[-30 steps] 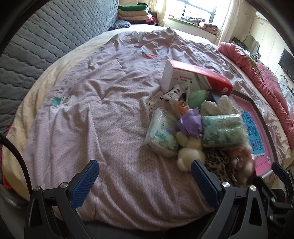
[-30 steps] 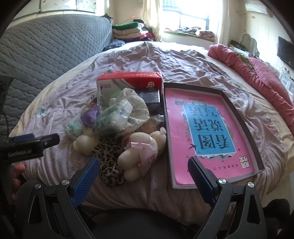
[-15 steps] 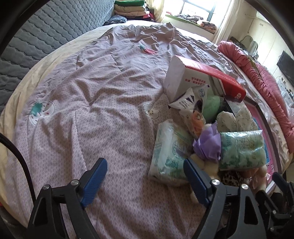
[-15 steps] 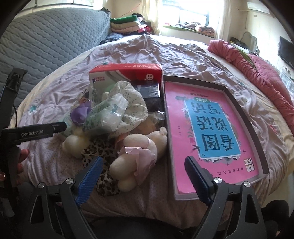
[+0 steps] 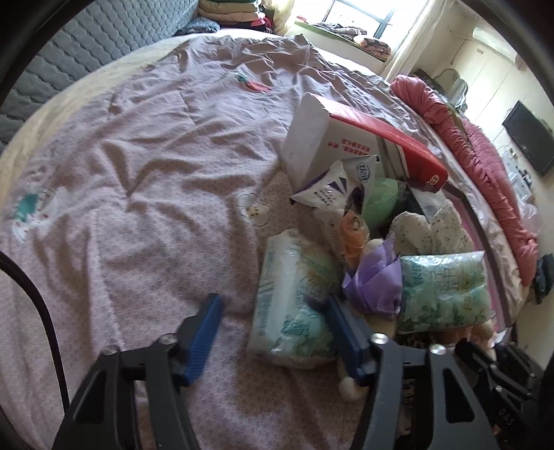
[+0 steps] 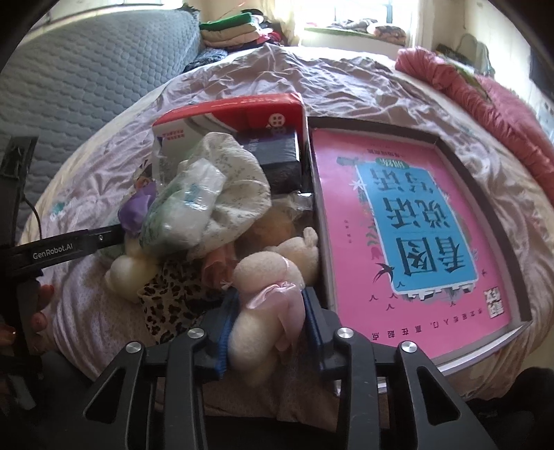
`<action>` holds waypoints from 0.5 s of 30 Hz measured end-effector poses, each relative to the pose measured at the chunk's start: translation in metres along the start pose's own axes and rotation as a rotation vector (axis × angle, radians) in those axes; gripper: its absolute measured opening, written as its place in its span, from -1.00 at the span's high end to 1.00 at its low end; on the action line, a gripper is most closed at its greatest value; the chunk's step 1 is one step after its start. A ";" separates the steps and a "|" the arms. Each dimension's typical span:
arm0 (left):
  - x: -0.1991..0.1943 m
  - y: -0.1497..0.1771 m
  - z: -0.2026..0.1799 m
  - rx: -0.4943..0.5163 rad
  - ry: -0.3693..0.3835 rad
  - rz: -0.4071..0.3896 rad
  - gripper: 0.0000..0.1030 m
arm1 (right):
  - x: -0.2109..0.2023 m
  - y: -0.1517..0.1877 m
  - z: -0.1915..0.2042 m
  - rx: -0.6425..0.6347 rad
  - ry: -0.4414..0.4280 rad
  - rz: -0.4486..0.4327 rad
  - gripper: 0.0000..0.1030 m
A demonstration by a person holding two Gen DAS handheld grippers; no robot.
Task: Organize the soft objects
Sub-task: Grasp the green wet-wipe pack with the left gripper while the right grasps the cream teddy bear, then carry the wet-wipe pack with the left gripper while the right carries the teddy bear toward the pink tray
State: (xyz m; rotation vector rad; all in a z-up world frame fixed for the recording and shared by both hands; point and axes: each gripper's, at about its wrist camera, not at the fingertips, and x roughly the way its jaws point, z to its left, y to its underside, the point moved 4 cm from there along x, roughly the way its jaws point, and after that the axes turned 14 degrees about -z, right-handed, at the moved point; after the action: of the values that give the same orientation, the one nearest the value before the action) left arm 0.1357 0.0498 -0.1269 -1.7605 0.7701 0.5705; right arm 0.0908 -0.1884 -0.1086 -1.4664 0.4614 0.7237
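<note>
pinching the plush bunny (image 6: 266, 304) at lower centre, the right gripper (image 6: 268, 318) fingers are sinking into its light, squashy middle; the left gripper (image 5: 273, 325) fingers are spreading around the soft tissue pack (image 5: 294, 304).

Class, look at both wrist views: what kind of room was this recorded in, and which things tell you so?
Most likely a home bedroom. A rumpled lilac quilt covers a wide bed, a quilted grey headboard runs along one side, and folded clothes are stacked near the bright window.
</note>
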 end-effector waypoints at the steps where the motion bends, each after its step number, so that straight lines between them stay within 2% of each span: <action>1: 0.001 0.000 -0.001 -0.013 0.027 0.004 0.15 | -0.001 0.000 -0.002 0.014 -0.011 -0.004 0.38; 2: 0.002 -0.001 -0.003 -0.015 0.040 0.005 0.29 | -0.002 -0.001 -0.003 0.023 -0.020 -0.008 0.40; 6: -0.001 0.000 -0.013 0.018 0.066 -0.014 0.54 | -0.010 -0.004 -0.006 0.043 -0.043 -0.042 0.45; 9: -0.008 -0.002 -0.014 0.013 0.079 -0.040 0.62 | -0.014 -0.006 -0.006 0.047 -0.052 -0.059 0.46; 15: -0.032 -0.010 -0.006 0.011 0.017 -0.127 0.64 | -0.028 -0.011 -0.008 0.052 -0.065 -0.108 0.46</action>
State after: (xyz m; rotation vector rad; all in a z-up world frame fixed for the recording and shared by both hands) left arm 0.1210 0.0536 -0.0961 -1.7917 0.6657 0.4658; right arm 0.0796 -0.1997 -0.0824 -1.4044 0.3458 0.6663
